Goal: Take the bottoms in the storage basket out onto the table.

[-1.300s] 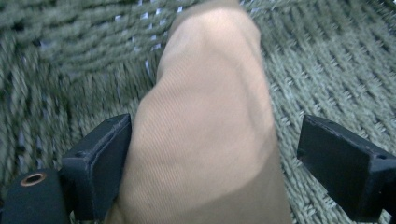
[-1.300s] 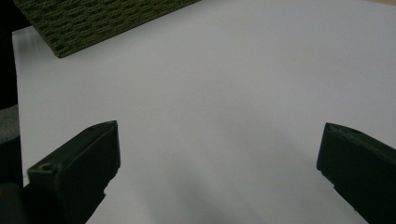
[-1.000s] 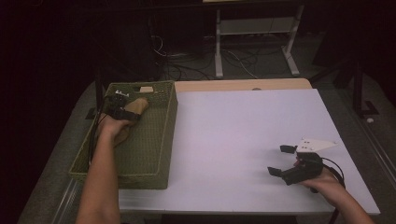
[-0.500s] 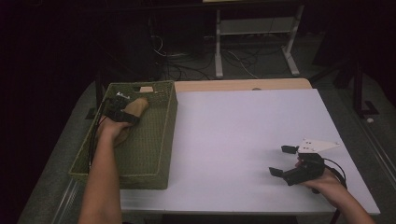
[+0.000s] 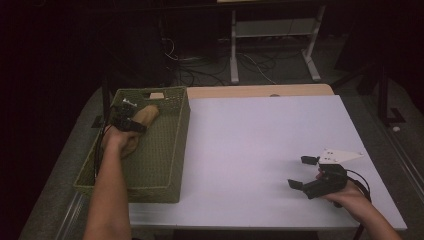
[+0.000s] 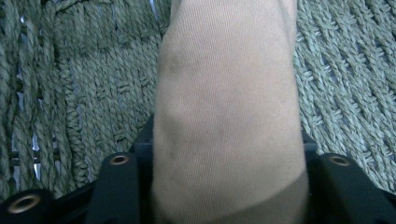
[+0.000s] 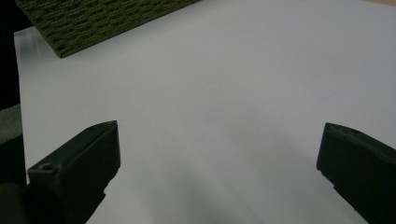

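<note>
The left gripper (image 5: 131,116) sits inside the green woven rectangular basket (image 5: 165,165), its black jaws having just been closing around a tan, soft-looking fabric roll (image 5: 142,116). In the left gripper view that tan roll (image 6: 229,112) stands between the two jaws with each jaw hard against its side — pinched. Its top end is cut off by the frame and its lower end is lost in shadow between the jaws, so its full shape is hard to make out. From the high view, the person's left hand (image 5: 116,140) covers part of the roll, which lies near the basket's far left corner on the woven floor (image 6: 70,93).

The right gripper (image 5: 299,172) rests low over the white rectangular table top (image 5: 250,135), well apart from the basket, near the table's right front. Its jaws stand spread with only bare table between them — the basket's corner (image 7: 93,23) shows far off.
</note>
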`<state>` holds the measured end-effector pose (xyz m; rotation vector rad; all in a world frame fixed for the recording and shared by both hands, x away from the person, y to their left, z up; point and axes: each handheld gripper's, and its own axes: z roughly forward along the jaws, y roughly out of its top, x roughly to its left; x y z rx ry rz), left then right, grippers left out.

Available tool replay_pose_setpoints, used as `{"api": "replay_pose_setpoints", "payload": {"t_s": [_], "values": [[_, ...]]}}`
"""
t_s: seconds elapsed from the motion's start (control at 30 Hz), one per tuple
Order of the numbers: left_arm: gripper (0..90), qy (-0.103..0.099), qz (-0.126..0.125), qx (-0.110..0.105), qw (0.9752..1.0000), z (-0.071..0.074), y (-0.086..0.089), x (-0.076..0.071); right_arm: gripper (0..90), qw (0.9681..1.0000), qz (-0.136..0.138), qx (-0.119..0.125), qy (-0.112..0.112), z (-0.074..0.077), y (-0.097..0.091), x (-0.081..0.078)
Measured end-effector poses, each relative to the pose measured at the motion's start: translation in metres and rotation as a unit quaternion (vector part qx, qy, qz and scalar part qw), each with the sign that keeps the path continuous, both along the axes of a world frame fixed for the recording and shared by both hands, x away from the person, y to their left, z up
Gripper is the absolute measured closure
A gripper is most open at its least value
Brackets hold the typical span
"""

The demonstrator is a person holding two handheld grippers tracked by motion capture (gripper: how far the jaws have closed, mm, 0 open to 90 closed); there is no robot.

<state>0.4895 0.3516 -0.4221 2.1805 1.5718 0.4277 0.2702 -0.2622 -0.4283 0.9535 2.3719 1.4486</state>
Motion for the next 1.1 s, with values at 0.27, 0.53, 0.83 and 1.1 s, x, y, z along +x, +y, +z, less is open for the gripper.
{"api": "replay_pose_setpoints", "payload": {"t_s": [0.27, 0.53, 0.83, 1.1], "values": [[61.0, 0.007, 0.006, -0.008, 0.9999, 0.002, 0.0, -0.001, 0.2, 1.0, 0.001, 0.001, 0.001, 0.0, 0.0, 0.0], [70.5, 0.015, 0.014, -0.028, 0.9994, 0.009, 0.002, -0.002, 0.2, 1.0, 0.001, 0.001, 0.001, 0.0, 0.0, 0.0], [71.1, 0.021, 0.012, -0.043, 0.9988, 0.019, 0.0, -0.005, 0.2, 1.0, 0.002, 0.003, 0.002, 0.0, 0.001, 0.0], [71.1, 0.013, 0.001, -0.045, 0.9989, 0.034, -0.006, -0.012, 0.2, 1.0, 0.002, 0.008, 0.002, 0.001, 0.002, 0.001]]}}
